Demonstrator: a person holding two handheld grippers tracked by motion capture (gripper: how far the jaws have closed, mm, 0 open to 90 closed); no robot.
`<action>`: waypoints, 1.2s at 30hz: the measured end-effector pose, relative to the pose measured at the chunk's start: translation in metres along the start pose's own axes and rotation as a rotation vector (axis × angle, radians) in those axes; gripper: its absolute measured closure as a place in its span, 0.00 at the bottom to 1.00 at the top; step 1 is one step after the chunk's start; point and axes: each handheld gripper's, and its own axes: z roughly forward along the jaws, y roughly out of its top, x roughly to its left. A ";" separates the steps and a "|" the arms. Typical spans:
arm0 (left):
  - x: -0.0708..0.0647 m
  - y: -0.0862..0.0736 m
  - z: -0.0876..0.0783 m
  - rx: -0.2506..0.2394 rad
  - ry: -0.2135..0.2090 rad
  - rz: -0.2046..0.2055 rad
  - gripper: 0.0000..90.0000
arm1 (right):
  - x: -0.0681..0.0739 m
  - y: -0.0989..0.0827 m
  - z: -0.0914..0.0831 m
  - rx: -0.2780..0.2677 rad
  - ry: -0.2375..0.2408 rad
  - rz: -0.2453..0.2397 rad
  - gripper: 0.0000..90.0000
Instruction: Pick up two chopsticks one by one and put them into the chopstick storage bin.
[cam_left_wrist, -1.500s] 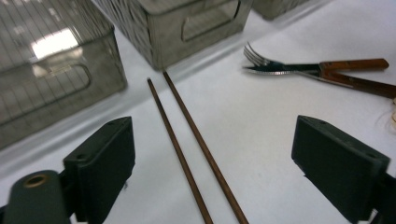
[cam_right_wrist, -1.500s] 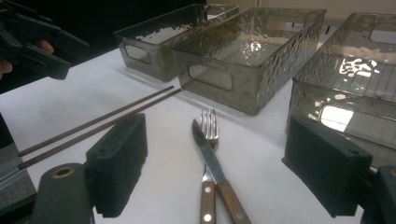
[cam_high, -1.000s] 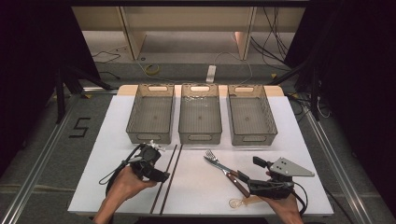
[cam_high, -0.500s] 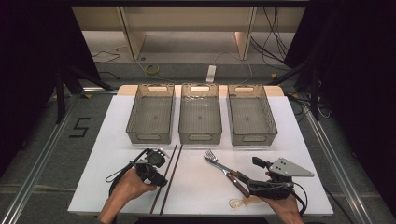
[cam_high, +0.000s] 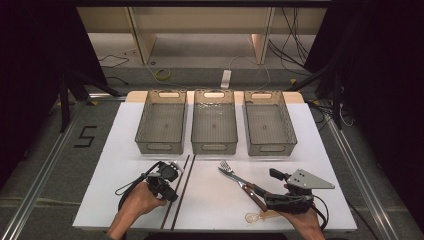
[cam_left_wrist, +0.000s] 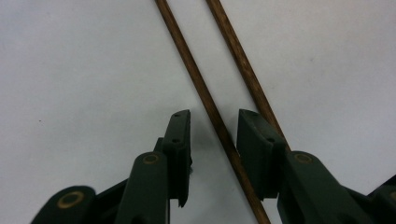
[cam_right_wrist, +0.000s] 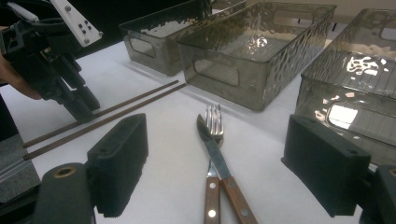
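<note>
Two thin brown chopsticks (cam_high: 182, 185) lie side by side at the front left of the white table (cam_high: 115, 165). My left gripper (cam_high: 171, 191) points down on them. Its jaws have just been closing, and one chopstick (cam_left_wrist: 196, 88) runs through the gap between the pads without touching them. The other chopstick (cam_left_wrist: 238, 51) passes behind the right-hand jaw. A fork (cam_high: 227, 167) and a knife (cam_high: 240, 181), both wooden-handled, lie crossed at the front right. My right gripper (cam_high: 270, 189) rests just behind their handles, wide open, and the knife (cam_right_wrist: 212, 144) and fork (cam_right_wrist: 214, 116) lie ahead of its pads.
Three clear plastic bins (cam_high: 161, 147) (cam_high: 214, 148) (cam_high: 271, 148) stand in a row across the middle of the table. A pale translucent spoon-like item (cam_high: 255, 217) lies by the front edge near my right hand. Dark floor and cables surround the table.
My left gripper has edged right onto the chopsticks and its jaws have narrowed around one of them. The right gripper, fork and knife have stayed put.
</note>
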 end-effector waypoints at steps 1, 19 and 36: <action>0.000 0.000 0.001 0.001 0.002 0.001 0.71 | 0.000 0.000 0.000 0.000 0.000 0.000 0.25; 0.003 -0.001 0.001 -0.001 0.024 0.019 0.86 | 0.002 -0.001 0.002 0.016 -0.001 -0.025 0.25; 0.012 -0.003 0.000 -0.016 -0.005 -0.025 0.93 | 0.003 -0.001 0.003 0.023 0.003 -0.037 0.25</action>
